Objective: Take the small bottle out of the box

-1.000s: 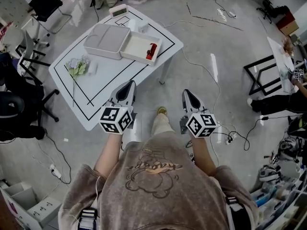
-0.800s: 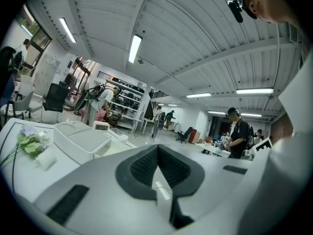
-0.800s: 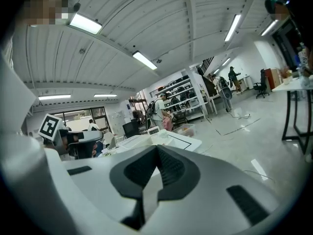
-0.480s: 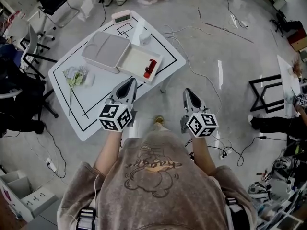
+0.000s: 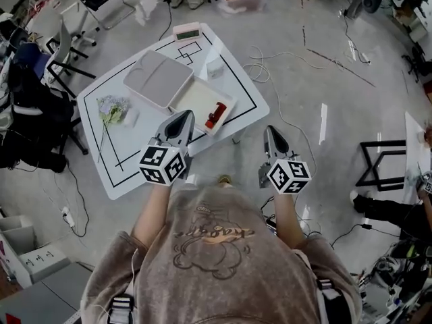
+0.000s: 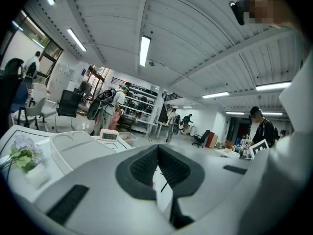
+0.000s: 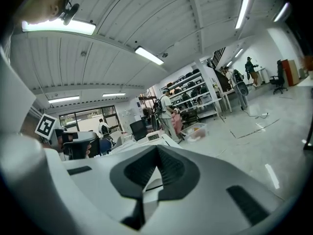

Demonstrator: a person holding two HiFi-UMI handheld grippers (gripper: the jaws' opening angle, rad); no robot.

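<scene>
Box (image 5: 196, 100) nearer left gripper (image 5: 179, 119) — clock (image 5: 187, 32) digits illegible.

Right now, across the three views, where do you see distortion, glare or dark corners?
Head view: fisheye warp grows toward the edges; a streak of glare lies on the floor. Left gripper view: black corners ring the picture; the ceiling lamp is blown out. Right gripper view: same round frame, with a ceiling lamp glaring top left.

One table (image 5: 131, 150), one open box (image 5: 193, 100), one small bottle (image 5: 217, 114), one flower bunch (image 5: 111, 109), one timer (image 5: 187, 32), two grippers, left gripper (image 5: 180, 115), right gripper (image 5: 271, 131).
</scene>
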